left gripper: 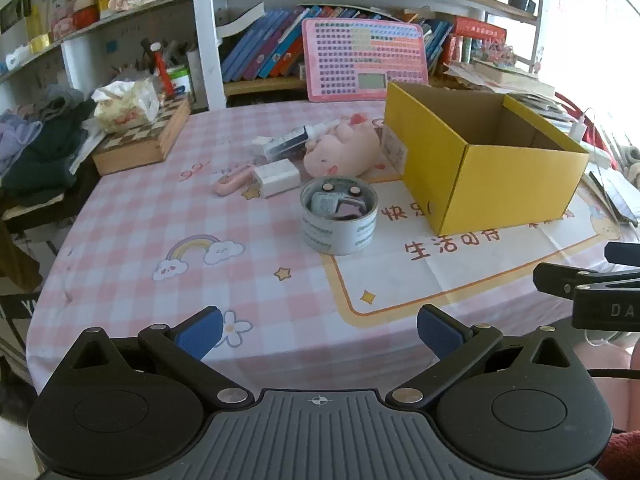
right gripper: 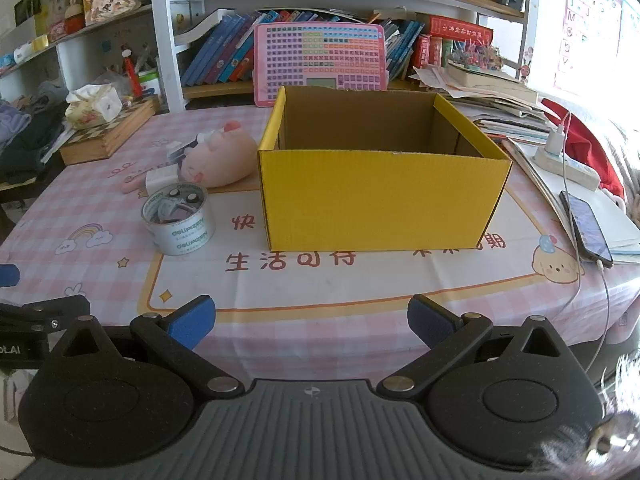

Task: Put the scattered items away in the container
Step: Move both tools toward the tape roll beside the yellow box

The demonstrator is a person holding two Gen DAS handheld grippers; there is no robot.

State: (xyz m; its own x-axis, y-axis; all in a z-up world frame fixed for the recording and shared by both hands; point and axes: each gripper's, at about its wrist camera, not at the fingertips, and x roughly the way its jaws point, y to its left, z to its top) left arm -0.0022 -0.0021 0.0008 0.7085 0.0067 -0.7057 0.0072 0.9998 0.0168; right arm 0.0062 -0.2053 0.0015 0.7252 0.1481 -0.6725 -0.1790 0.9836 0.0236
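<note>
Grippers, left (left gripper: 319, 334) and right (right gripper: 311, 322), both spread and empty at the table's near edge, face the open yellow box (right gripper: 380, 196), with tape roll (left gripper: 339, 216), pink plush (left gripper: 344, 150) and small items clustered left, awaiting collection.

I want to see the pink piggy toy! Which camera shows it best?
The left wrist view: the pink pig plush lies in the open, nearly all visible. In the right wrist view the pig is partly hidden behind the tape roll and beside the yellow box.
</note>
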